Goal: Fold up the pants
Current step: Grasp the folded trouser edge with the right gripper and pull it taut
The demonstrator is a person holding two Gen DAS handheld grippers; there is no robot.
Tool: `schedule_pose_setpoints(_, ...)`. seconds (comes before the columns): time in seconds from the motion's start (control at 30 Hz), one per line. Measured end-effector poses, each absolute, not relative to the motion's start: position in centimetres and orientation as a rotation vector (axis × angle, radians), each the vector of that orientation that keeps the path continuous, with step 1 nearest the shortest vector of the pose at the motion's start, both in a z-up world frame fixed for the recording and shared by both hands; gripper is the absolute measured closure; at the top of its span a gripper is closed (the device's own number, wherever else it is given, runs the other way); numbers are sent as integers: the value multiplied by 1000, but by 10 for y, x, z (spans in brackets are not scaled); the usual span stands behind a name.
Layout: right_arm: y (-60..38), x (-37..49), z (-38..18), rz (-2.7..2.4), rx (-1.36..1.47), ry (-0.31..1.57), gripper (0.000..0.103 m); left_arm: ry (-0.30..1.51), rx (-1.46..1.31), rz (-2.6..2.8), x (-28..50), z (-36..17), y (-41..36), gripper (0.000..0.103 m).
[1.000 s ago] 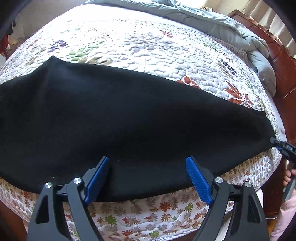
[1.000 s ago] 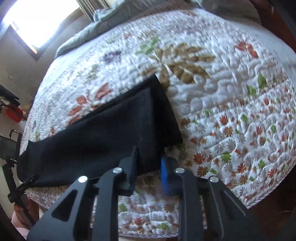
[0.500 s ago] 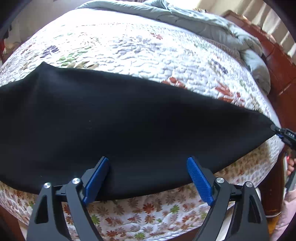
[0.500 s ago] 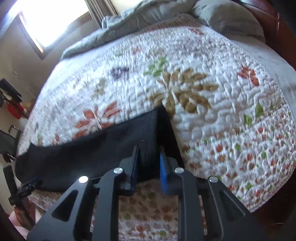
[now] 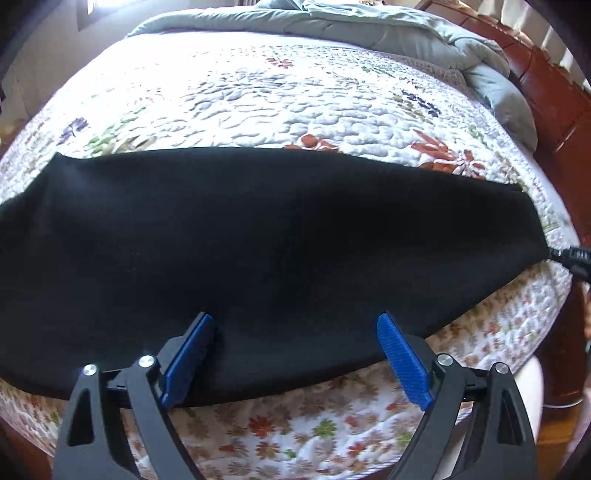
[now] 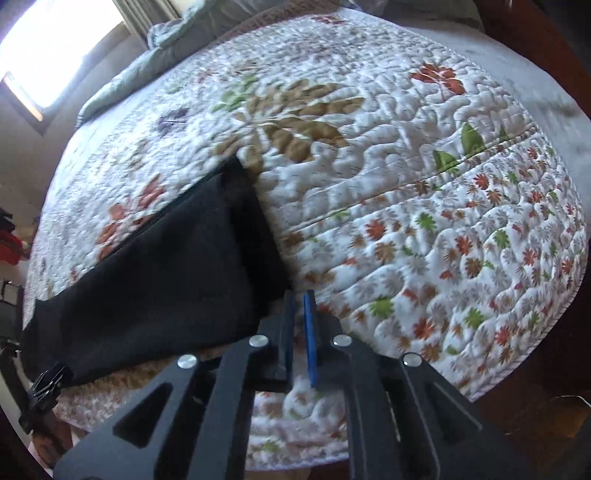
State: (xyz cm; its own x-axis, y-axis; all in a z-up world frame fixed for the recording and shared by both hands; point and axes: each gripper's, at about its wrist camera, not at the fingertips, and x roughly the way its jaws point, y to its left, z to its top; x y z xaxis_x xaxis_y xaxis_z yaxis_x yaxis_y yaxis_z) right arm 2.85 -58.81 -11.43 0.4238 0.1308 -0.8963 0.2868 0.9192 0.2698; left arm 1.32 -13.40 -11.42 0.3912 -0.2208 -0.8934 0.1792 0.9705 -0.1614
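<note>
Gaping left claw over pants; right claw nearly closed.

pants: matt black cloth, fine soft nap | quilt: white stitched cotton-like cloth, puffy, floral print | comforter: smooth grey-green cloth | bed frame: glossy reddish wood | left tool: matt black plastic, ribbed blue pads, shiny metal screws | right tool: same
</note>
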Motion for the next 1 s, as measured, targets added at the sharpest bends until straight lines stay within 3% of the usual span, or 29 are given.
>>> schedule_pose_setpoints(0.07,-580,27,-104,-82,381,1111,93,1145,-47,-263,14,-113,-137,12)
schedule_pose_setpoints(0.13,-577,34,-93,-43,358,1084,83,1148,-48,-268,14,-112,-138,12)
schedule_pose_setpoints(0.17,-578,38,-90,-28,353,1073,72,1150,-52,-271,15,-111,-137,12)
schedule_pose_setpoints(0.2,-577,46,-87,-13,335,1066,69,1152,-59,-272,16,-111,-139,12)
schedule_pose_setpoints(0.33,-574,80,-87,41,298,1095,69,1158,-127,-271,19,-106,-131,12)
schedule_pose_setpoints(0.47,-573,97,-100,72,288,1135,61,1153,-158,-246,29,-103,-123,12)
schedule_pose_setpoints(0.7,-598,79,-88,-62,315,1068,60,1142,-180,-194,46,-105,-115,12)
schedule_pose_setpoints(1.0,-565,97,-99,98,229,1169,54,1151,-187,-152,55,-109,-130,12)
